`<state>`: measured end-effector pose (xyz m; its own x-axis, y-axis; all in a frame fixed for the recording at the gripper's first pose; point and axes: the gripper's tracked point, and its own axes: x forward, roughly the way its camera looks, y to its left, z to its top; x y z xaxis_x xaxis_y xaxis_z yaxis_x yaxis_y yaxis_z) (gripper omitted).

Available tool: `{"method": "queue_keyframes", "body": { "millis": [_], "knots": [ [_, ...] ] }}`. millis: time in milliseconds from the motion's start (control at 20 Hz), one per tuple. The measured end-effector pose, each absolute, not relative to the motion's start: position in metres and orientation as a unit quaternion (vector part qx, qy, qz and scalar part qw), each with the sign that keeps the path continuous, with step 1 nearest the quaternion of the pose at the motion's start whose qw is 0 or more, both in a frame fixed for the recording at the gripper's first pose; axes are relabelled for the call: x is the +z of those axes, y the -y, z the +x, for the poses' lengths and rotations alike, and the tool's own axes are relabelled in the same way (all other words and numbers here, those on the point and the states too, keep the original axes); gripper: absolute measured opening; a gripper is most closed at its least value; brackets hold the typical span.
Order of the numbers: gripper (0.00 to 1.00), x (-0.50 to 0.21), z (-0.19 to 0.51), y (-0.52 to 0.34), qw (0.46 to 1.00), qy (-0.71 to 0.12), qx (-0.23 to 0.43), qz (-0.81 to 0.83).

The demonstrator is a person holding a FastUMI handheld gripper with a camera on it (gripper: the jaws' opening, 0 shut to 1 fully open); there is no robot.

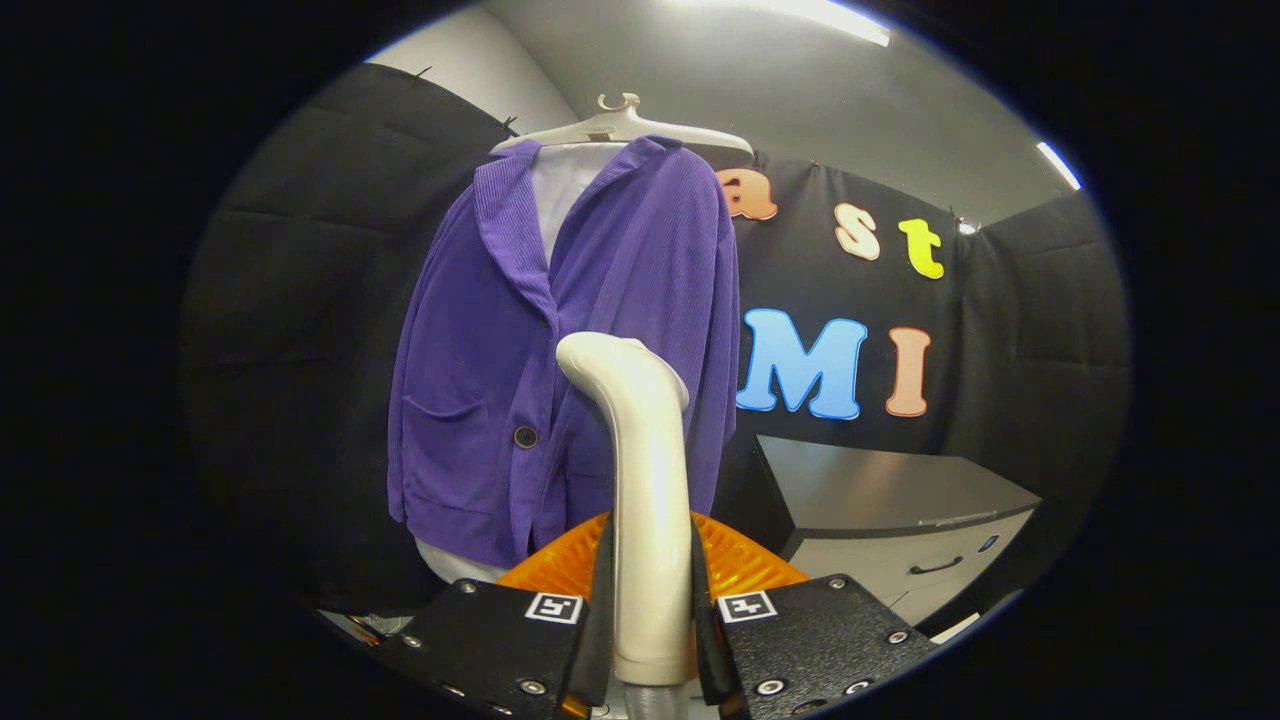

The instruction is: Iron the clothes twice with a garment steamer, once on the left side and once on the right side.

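Black quilted cloth walls the booth, with a grey ceiling above and a low cabinet (900, 520) off to the right of the fingers. At the near end the gripper (650, 625) is pinching the handle of the garment steamer (645, 480), one finger pressed to each side of the pale shaft, which rises upright between them and bends at its head toward the clothes. Behind the shaft, just past the fingers, sits an orange ribbed part (740, 560) that I take for the steamer's base or tank, though I cannot tell for sure. Beyond the steamer head hangs the purple corduroy jacket (520, 360) over a white shirt on a pale hanger (625, 125), front facing the gripper. The head looks close to the jacket's middle placket, but contact cannot be judged. This reads as the approach to a pass; next, bring the head onto one front panel and draw it steadily along the fabric.
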<state>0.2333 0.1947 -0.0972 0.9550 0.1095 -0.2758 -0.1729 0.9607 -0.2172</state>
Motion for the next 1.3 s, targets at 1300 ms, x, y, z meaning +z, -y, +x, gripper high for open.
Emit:
{"method": "queue_keyframes", "body": {
  "millis": [1300],
  "knots": [
    [0.35,-0.139,0.175,-0.173,0.980,-0.168,0.076,-0.071]
  ]
}}
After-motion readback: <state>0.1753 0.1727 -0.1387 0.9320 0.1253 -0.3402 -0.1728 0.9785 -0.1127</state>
